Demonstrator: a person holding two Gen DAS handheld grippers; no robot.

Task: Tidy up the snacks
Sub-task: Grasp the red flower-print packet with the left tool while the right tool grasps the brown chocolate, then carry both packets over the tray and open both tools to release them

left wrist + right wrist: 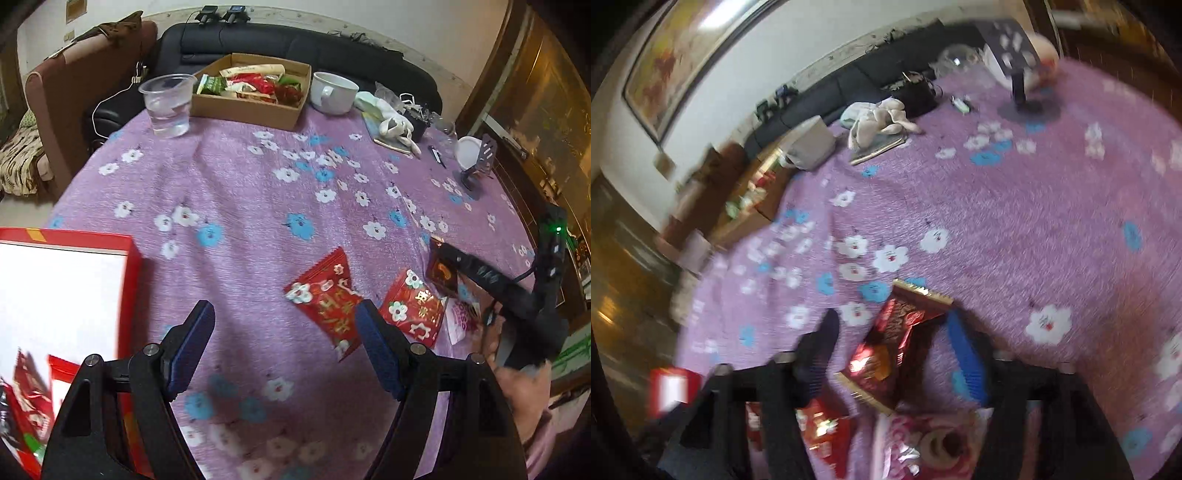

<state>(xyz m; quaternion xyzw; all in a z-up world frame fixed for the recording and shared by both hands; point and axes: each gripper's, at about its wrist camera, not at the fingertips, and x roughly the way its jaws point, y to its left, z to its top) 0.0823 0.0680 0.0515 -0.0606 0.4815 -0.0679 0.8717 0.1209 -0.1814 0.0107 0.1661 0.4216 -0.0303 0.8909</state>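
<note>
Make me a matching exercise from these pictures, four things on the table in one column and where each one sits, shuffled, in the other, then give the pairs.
1. clear plastic cup
2. white mug
3. dark brown snack packet
4. red box

A. between the right gripper's fingers
B. right of the cardboard tray
C. near left edge, beside the left gripper
D. left of the cardboard tray

Pairs: 1-D, 2-B, 3-A, 4-C

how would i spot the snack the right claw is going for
On the purple flowered tablecloth, a few packets lie in a cluster by the near edge. The dark brown packet with gold zigzag ends sits between the open right claw's fingers; its neighbours are bright red or pink.
</note>
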